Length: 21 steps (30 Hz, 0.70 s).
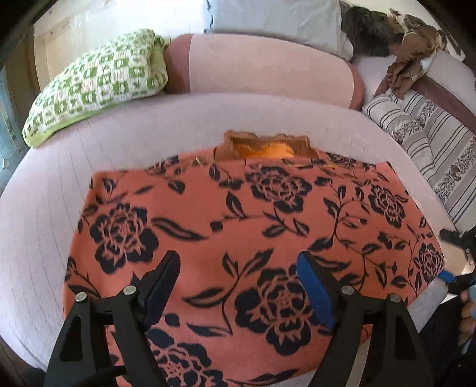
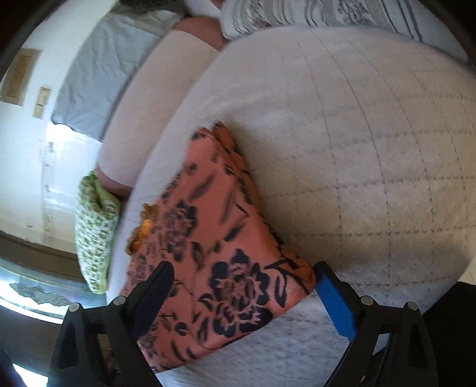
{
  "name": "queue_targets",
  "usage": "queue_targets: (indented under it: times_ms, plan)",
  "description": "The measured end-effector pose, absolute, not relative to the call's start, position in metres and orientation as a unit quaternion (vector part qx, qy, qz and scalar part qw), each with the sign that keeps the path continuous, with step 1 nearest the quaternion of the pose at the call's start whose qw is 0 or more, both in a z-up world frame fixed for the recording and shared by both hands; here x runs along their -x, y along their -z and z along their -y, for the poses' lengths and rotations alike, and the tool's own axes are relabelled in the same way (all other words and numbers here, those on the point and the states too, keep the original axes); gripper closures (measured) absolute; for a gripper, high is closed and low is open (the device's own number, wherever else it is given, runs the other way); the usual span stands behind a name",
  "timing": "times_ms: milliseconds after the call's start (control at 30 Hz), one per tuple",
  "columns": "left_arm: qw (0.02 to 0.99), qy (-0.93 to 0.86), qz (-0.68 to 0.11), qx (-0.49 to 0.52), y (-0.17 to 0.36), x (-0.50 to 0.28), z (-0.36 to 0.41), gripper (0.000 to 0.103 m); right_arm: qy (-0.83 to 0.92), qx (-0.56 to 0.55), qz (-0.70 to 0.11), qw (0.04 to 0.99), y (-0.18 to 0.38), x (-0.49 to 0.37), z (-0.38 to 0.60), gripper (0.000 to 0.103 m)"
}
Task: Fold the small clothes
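Where the quilted white bed cover (image 1: 44, 214) spreads widest, its stitched grid of faint lines bulges into soft squares across the whole bed. Behind it a long pink bolster (image 1: 267, 68) lies rounded and smooth, with a grey-blue pillow (image 1: 276, 18) against the pale wall. A green-and-white knitted cushion (image 1: 95, 83) sits plump at one end of the bolster, a striped, flower-printed pillow (image 1: 431, 143) at the other, and brown crumpled cloth (image 1: 413, 53) is heaped farther back. On the cover's near part lies the salmon garment (image 1: 238, 232), a soft fabric printed with big dark navy roses and leaves, laid flat in a broad folded panel; a mustard-orange knitted edge (image 1: 264, 147) peeks out at its far side. The left gripper (image 1: 238, 277) hangs over the garment's middle, jaws wide apart, holding nothing. The right gripper (image 2: 244, 285) stands open too, straddling the garment's corner without pinching it.
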<state>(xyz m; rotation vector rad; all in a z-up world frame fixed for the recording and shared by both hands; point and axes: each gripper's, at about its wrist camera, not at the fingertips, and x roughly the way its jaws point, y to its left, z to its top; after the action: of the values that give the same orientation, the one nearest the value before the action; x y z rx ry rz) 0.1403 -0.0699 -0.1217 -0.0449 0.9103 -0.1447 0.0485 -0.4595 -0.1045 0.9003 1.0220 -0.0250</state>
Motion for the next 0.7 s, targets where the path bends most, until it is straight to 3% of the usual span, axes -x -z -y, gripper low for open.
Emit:
queue_targets:
  times_ms: [100,133,233,400,533,700]
  plan:
    - [0.872,0.061,-0.485,-0.005,0.150,-0.153,0.077,0.015,0.011,-0.420,-0.466,0.779,0.104,-0.051,0.460,0.008]
    - [0.881,0.058,-0.469,-0.019,0.153,-0.152,0.080,0.015,0.004,-0.415,-0.466,0.782,0.103,-0.053,0.458,0.010]
    - [0.879,0.056,-0.473,-0.019,0.153,-0.155,0.081,0.014,0.000,-0.369,-0.492,0.788,0.107,-0.065,0.450,0.077]
    - [0.883,0.060,-0.465,-0.018,0.154,-0.154,0.078,0.014,-0.004,-0.303,-0.494,0.815,0.088,-0.071,0.431,0.081]
    - [0.885,0.071,-0.460,0.029,0.144,-0.149,0.065,0.017,-0.064,-0.219,-0.440,0.869,0.013,-0.082,0.375,0.083]
    - [0.915,0.016,-0.375,0.149,0.095,-0.113,-0.014,0.018,-0.182,-0.118,-0.384,0.898,-0.061,-0.089,0.259,0.083]
